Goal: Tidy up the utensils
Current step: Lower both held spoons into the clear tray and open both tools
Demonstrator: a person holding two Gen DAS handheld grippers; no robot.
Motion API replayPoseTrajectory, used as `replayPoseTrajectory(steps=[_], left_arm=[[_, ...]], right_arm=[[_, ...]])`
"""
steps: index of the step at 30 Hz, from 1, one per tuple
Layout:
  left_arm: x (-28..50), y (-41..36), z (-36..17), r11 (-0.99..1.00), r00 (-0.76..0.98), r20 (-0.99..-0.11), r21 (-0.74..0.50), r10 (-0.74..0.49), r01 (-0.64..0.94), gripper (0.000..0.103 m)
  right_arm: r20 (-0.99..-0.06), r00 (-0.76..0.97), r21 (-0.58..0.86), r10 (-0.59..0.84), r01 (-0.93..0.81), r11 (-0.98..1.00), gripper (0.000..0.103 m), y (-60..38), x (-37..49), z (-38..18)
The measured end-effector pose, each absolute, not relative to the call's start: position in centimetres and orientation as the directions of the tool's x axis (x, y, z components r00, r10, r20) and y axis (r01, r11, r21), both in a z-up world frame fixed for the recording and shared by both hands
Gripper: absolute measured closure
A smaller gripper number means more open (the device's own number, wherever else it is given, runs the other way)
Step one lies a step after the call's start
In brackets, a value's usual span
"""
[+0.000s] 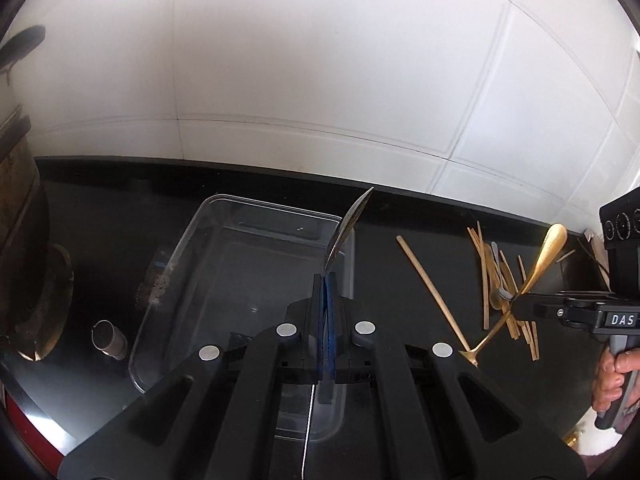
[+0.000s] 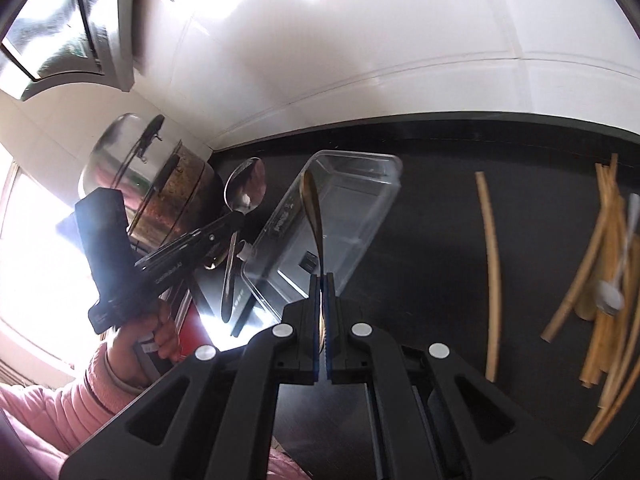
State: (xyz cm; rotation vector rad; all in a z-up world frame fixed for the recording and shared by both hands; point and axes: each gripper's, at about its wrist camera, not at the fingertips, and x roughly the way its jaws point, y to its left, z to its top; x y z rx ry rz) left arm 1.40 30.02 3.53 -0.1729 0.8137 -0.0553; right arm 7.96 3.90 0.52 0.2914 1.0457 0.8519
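Clamping one utensil each, the two tools hung above the black counter [image 1: 400,216]. The left hand-held gripper [image 1: 327,280] was clenched on a silver spoon [image 1: 349,226], its bowl rising over the one clear plastic container [image 1: 224,264] that sat toward the counter's back edge, by the white tiled wall [image 1: 320,60]. The right hand-held gripper [image 2: 323,280] was clenched on a gold spoon [image 2: 312,208]; from the left wrist view that spoon's handle slanted up and its bowl pointed down toward the counter. One loose bamboo chopstick [image 1: 432,292] lay alone beside the container. Farther toward the counter's right end lay a heap of chopsticks [image 1: 504,292], too tangled to count, with one more silver spoon [image 1: 498,280] among them. One lidded pot [image 2: 160,184] stood at the counter's left end.
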Motion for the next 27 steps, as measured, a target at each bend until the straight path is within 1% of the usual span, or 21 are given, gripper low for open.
replayPoseTrajectory(steps=[6, 10, 16, 19, 20, 21, 22, 23, 24, 25, 27], left_arm=[[2.8, 36.9, 2.8, 0.982, 0.667, -0.729, -0.189, -0.152, 0.018, 0.103], [4.0, 40.2, 1.6, 0.972, 0.642, -0.741, -0.234, -0.195, 0.024, 0.103], [5.1, 42.4, -0.4, 0.963, 0.614, -0.752, -0.266, -0.239, 0.048, 0.103], [6.0, 42.4, -1.0, 0.962, 0.6, -0.759, -0.266, -0.25, 0.065, 0.103], [6.4, 42.5, -1.0, 0.961, 0.603, -0.757, -0.269, -0.251, 0.063, 0.101], [6.6, 42.7, -0.8, 0.962, 0.615, -0.75, -0.268, -0.244, 0.054, 0.1], [6.7, 42.7, -0.6, 0.966, 0.62, -0.751, -0.257, -0.226, 0.041, 0.081], [6.9, 42.8, -0.3, 0.97, 0.624, -0.754, -0.242, -0.203, 0.023, 0.017], [7.3, 43.0, 0.0, 0.973, 0.63, -0.757, -0.229, -0.174, -0.005, 0.011], [7.4, 43.2, 0.2, 0.973, 0.636, -0.754, -0.231, -0.166, -0.02, 0.006], [7.8, 43.6, 0.9, 0.965, 0.661, -0.73, -0.259, -0.172, -0.035, 0.005]], right_arm=[[-0.653, 0.227, 0.599, 0.723, -0.43, 0.675, 0.101, 10.9, 10.2, -0.6], [-0.675, 0.218, 0.596, 0.705, -0.403, 0.695, 0.101, 13.2, 10.7, -1.5], [-0.718, 0.186, 0.577, 0.671, -0.38, 0.723, 0.101, 15.8, 11.3, -3.2], [-0.774, 0.185, 0.518, 0.606, -0.367, 0.773, 0.101, 17.4, 12.5, -3.8], [-0.783, 0.211, 0.496, 0.585, -0.356, 0.792, 0.1, 17.7, 12.9, -3.7], [-0.786, 0.242, 0.472, 0.569, -0.359, 0.805, 0.092, 18.2, 13.0, -3.3], [-0.8, 0.286, 0.413, 0.528, -0.376, 0.829, 0.043, 18.3, 13.0, -2.7], [-0.809, 0.325, 0.355, 0.49, -0.395, 0.847, 0.014, 18.5, 12.8, -2.3], [-0.786, 0.393, 0.297, 0.478, -0.439, 0.848, 0.007, 18.3, 12.2, -1.3], [-0.782, 0.449, 0.208, 0.431, -0.464, 0.861, 0.007, 18.1, 11.6, -0.7], [-0.788, 0.512, 0.061, 0.34, -0.485, 0.872, 0.007, 17.5, 10.6, -0.4]])
